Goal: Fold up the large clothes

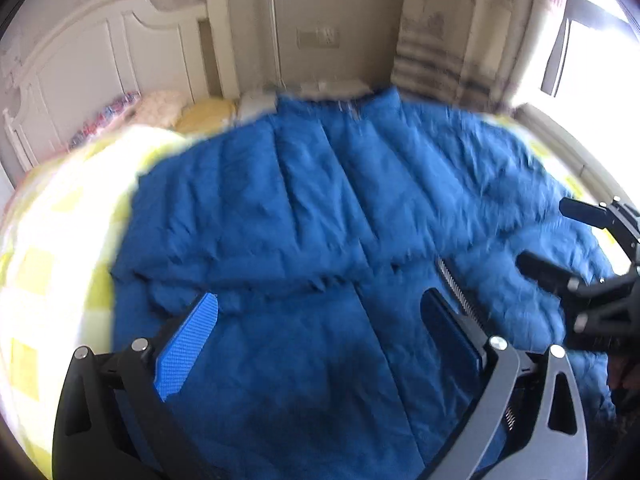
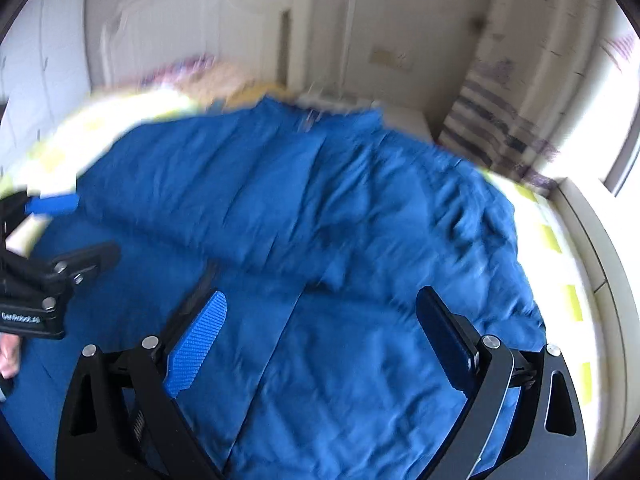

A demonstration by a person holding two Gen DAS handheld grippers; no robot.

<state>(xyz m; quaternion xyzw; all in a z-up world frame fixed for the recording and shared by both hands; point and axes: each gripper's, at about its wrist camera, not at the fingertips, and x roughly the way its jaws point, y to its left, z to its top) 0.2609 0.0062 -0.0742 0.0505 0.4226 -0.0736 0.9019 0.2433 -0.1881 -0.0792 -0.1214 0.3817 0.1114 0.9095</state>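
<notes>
Blue padded jacket lies spread on the yellow-checked bedsheet, zipper near centre. Left gripper and right gripper hover over it, jaws wide, empty. Likely soft, bulky, slippery shell; grasp at hem or sleeve edges.

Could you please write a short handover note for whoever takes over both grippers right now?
Left gripper: open, holding nothing, above the near part of the blue padded jacket.
Right gripper: open, holding nothing, also over the jacket's near part.
Jacket: spread across the bed, on the yellow-checked cover, zipper visible near the left gripper.
Done: the garment looks laid out; whether any fold is made is unclear from the blurred views.
Left: grasp the edges and fold.
</notes>
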